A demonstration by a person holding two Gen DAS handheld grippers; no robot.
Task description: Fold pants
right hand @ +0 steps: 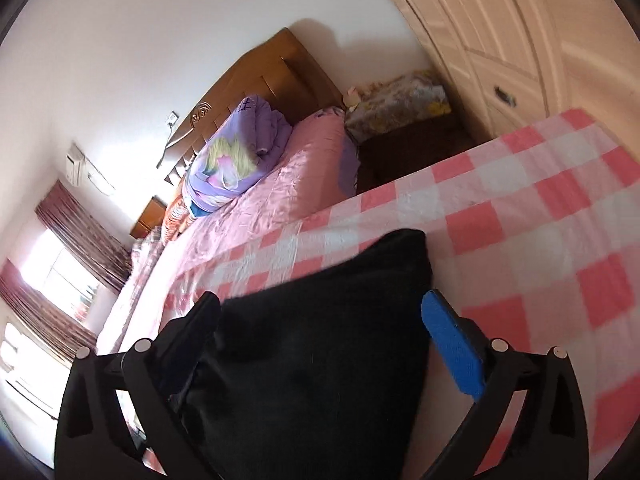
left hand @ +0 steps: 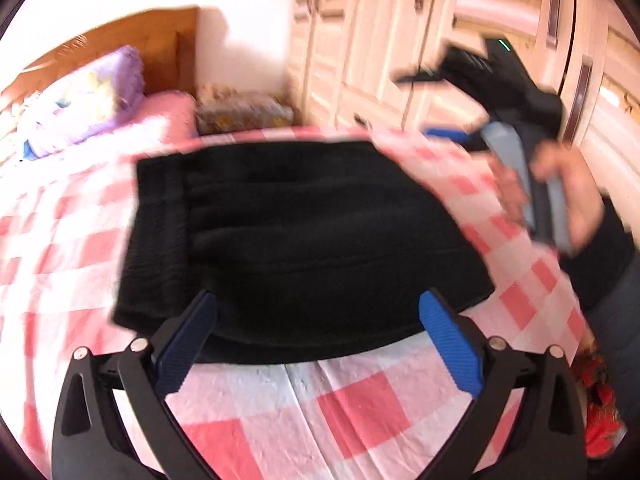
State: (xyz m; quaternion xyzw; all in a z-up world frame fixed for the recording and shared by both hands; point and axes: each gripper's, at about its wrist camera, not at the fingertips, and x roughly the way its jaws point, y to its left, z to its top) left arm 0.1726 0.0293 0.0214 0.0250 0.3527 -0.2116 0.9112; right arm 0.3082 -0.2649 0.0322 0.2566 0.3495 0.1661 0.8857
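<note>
Black pants (left hand: 288, 236) lie folded into a thick rectangle on the pink-and-white checked sheet (left hand: 360, 408). My left gripper (left hand: 318, 320) is open, its blue pads (left hand: 452, 344) standing wide apart at the near edge of the bundle, not pressing on it. In the left wrist view my right gripper (left hand: 424, 106) is held up by a hand (left hand: 568, 184) above the bed's right side, clear of the pants. In the right wrist view the right gripper (right hand: 320, 320) is open over a corner of the pants (right hand: 320, 340); the fabric hides part of its left finger.
A purple quilt (left hand: 88, 96) is bundled against the wooden headboard (left hand: 132, 40) at the far left. A light wooden wardrobe (left hand: 400, 40) stands behind the bed. A floral-covered nightstand (left hand: 240, 114) sits between them. The checked sheet (right hand: 540, 220) stretches to the right of the pants.
</note>
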